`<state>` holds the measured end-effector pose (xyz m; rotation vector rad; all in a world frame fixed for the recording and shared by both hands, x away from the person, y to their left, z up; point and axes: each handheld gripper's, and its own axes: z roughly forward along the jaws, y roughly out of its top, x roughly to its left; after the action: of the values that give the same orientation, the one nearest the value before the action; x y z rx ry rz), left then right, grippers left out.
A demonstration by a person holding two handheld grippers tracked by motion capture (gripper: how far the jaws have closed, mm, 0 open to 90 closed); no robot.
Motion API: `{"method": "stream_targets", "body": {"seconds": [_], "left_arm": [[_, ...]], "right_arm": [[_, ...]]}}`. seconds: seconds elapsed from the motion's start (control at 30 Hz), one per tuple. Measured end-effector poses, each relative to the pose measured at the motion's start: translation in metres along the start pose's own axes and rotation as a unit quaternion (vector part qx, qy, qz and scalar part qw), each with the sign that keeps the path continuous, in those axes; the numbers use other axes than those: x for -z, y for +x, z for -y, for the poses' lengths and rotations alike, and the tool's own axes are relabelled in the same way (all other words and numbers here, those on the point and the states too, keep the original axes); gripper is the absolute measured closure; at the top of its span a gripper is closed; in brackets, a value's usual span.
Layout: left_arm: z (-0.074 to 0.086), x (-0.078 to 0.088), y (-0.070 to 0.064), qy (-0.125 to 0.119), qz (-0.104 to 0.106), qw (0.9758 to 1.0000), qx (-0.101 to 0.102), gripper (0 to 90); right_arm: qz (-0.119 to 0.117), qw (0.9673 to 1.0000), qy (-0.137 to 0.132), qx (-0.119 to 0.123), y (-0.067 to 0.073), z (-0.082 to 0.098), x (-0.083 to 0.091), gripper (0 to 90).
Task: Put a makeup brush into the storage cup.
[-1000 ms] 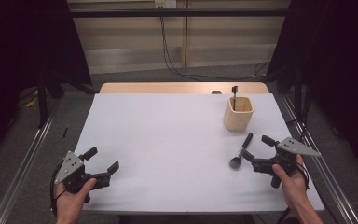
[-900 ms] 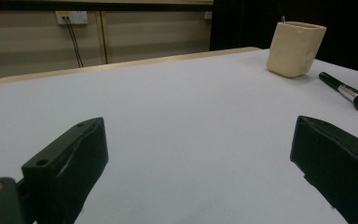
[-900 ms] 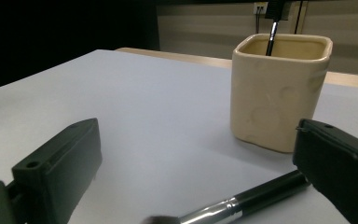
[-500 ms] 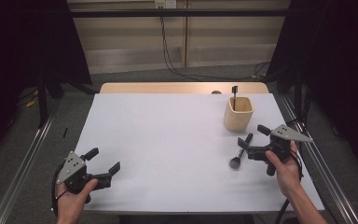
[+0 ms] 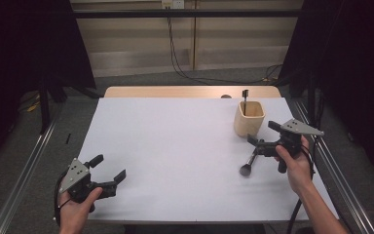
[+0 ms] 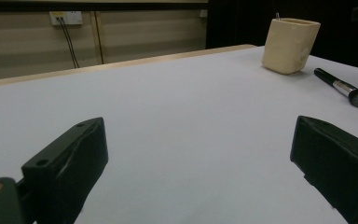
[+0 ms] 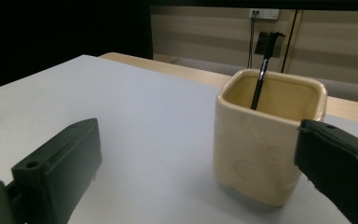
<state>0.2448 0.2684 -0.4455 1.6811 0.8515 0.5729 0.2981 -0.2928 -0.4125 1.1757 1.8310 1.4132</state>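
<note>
Right gripper (image 5: 264, 138) hangs low over the white surface (image 5: 175, 146), jaws spread wide with nothing between them, nosing toward the cream cup (image 5: 249, 118) at the far right. In the right gripper view that cup (image 7: 265, 144) looms close, a thin black tool (image 7: 261, 79) standing inside it. The makeup brush (image 5: 250, 160) lies flat on the surface just in front of the cup, handle pointing toward the cup, bristle head nearest the person, directly beneath the right gripper. Left gripper (image 5: 111, 168) rests at the near left corner, jaws also spread and empty, well apart from the action; from its own view the brush (image 6: 347, 88) and cup (image 6: 289, 44) sit off to the far right.

The danger here, as I read it: the open jaws sit very near the cup, so a careless drop for the brush could nudge or tip it. The round handle may also roll away if one jaw touches first
</note>
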Motion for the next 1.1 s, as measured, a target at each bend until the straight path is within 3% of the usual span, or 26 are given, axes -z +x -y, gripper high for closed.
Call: {"method": "stream_targets", "body": {"seconds": [0.1,0.3,0.57,0.77,0.87,0.93,1.0,1.1], "left_arm": [[0.0,-0.001,0.0,0.001,0.001,1.0,0.001,4.0],[0.0,-0.001,0.0,0.003,0.0,1.0,-0.002,4.0],[0.0,-0.001,0.0,0.002,0.0,1.0,-0.001,4.0],[0.0,-0.001,0.0,0.006,0.0,1.0,-0.005,4.0],[0.0,-0.001,0.0,0.006,0.0,1.0,-0.006,4.0],[0.0,-0.001,0.0,0.006,0.0,1.0,-0.006,4.0],[0.0,-0.001,0.0,0.006,0.0,1.0,-0.006,4.0],[0.0,-0.001,0.0,0.007,-0.001,1.0,-0.006,4.0]], "right_arm": [[-0.001,1.0,0.004,0.0,-0.004,-0.006,0.002,0.3],[-0.017,0.999,0.039,-0.013,-0.011,-0.003,-0.005,0.3],[-0.043,0.9935,0.106,0.0,-0.016,-0.006,-0.005,0.6],[-0.065,0.984,0.164,0.025,-0.02,-0.009,-0.004,1.3],[-0.077,0.9781,0.189,0.041,-0.022,-0.009,-0.005,3.3],[-0.082,0.972,0.211,0.061,-0.023,-0.009,-0.005,3.6],[-0.085,0.9679,0.224,0.076,-0.023,-0.008,-0.005,3.6],[-0.096,0.9638,0.236,0.078,-0.024,-0.008,-0.004,3.5]]}}
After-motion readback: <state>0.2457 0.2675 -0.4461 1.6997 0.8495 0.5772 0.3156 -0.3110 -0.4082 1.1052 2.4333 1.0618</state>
